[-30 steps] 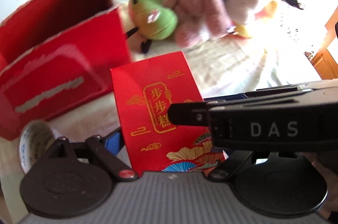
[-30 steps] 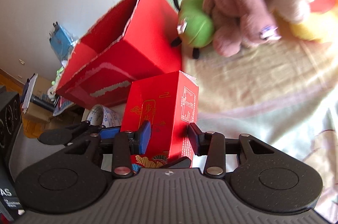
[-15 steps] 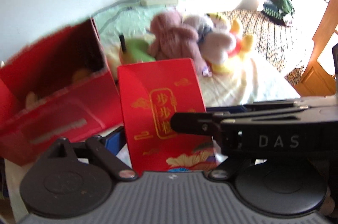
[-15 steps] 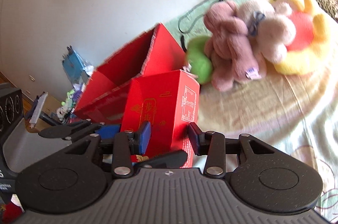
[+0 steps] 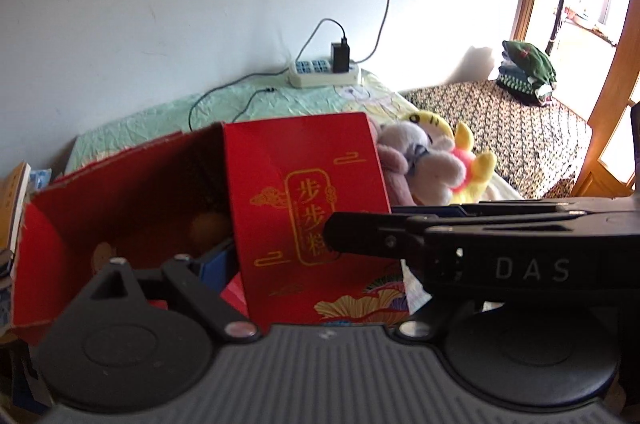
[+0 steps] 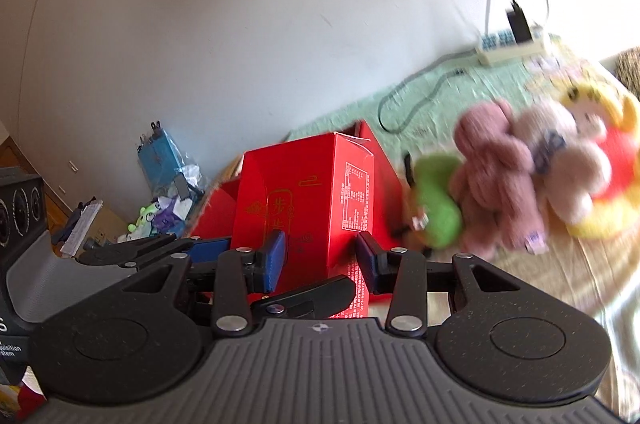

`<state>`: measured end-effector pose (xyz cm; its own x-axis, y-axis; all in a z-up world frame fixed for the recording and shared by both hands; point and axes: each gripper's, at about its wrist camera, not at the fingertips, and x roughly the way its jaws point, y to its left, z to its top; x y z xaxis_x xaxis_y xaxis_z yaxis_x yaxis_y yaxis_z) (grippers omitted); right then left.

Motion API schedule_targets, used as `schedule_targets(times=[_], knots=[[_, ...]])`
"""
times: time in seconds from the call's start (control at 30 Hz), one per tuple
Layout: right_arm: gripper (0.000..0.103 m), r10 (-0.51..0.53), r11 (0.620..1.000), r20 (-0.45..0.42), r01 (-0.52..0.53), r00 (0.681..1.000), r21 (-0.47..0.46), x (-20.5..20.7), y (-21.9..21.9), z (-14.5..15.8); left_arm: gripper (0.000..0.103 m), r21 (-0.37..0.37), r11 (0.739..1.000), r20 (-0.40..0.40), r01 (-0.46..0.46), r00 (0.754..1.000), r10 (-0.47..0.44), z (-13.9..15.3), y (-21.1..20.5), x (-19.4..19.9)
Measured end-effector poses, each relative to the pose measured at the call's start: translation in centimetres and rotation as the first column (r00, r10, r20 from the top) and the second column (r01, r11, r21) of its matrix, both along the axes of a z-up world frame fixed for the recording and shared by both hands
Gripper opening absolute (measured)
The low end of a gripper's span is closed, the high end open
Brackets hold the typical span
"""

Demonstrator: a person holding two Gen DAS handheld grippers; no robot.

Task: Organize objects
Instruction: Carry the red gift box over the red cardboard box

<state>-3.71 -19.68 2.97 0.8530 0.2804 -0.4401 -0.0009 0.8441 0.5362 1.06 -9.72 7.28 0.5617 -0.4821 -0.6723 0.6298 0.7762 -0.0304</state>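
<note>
Open red bin [image 5: 120, 192] blocks the left; plush toys [image 6: 520, 176] crowd the right; bedsheet [image 6: 540, 288] nearer lies clear.

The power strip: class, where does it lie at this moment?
The power strip lies at the far edge of the green bedsheet against the white wall, a black charger plugged into it, behind the plush toys.

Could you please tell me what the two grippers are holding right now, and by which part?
Both hold the small red box: the right gripper clamps its narrow sides low down, and the left gripper spans its broad faces.
</note>
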Motion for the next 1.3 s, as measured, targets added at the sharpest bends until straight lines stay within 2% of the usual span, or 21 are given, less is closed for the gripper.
schedule_targets(times=[0.37, 0.53, 0.77, 0.87, 1.0, 1.13, 1.3], knots=[[0.042, -0.014, 0.999, 0.061, 0.017, 0.998, -0.048, 3.3, 2.0, 1.7, 0.089, -0.047, 0.999, 0.052, -0.005, 0.999, 0.007, 1.8, 2.8, 3.3], [0.042, 0.005, 0.997, 0.094, 0.002, 0.996, -0.072, 5.9, 3.0, 3.2, 0.089, -0.069, 0.997, 0.096, -0.019, 0.995, 0.026, 3.3, 4.2, 5.7], [0.042, 0.042, 0.998, 0.086, -0.037, 0.995, -0.053, 10.5, 4.6, 4.0, 0.089, -0.058, 0.996, 0.129, -0.063, 0.989, 0.070, 4.2, 6.3, 9.4], [0.042, 0.059, 0.997, 0.060, -0.057, 0.996, -0.044, 12.4, 5.4, 3.2, 0.089, -0.048, 0.995, 0.117, -0.087, 0.989, 0.092, 3.5, 7.2, 11.2], [0.042, 0.079, 0.995, 0.015, -0.077, 0.997, -0.069, 14.7, 6.5, 1.3, 0.089, -0.021, 0.994, 0.062, -0.106, 0.992, 0.107, 1.1, 8.0, 13.6], [0.042, 0.110, 0.989, -0.046, -0.114, 0.993, -0.093, 16.9, 7.4, -0.8, 0.089, 0.039, 0.992, 0.028, -0.121, 0.992, 0.120, -2.0, 8.2, 15.5], [0.042, 0.120, 0.989, -0.142, -0.130, 0.983, -0.065, 19.0, 7.7, -3.5, 0.089, 0.107, 0.987, -0.031, -0.118, 0.992, 0.122, -5.2, 8.2, 17.7]])
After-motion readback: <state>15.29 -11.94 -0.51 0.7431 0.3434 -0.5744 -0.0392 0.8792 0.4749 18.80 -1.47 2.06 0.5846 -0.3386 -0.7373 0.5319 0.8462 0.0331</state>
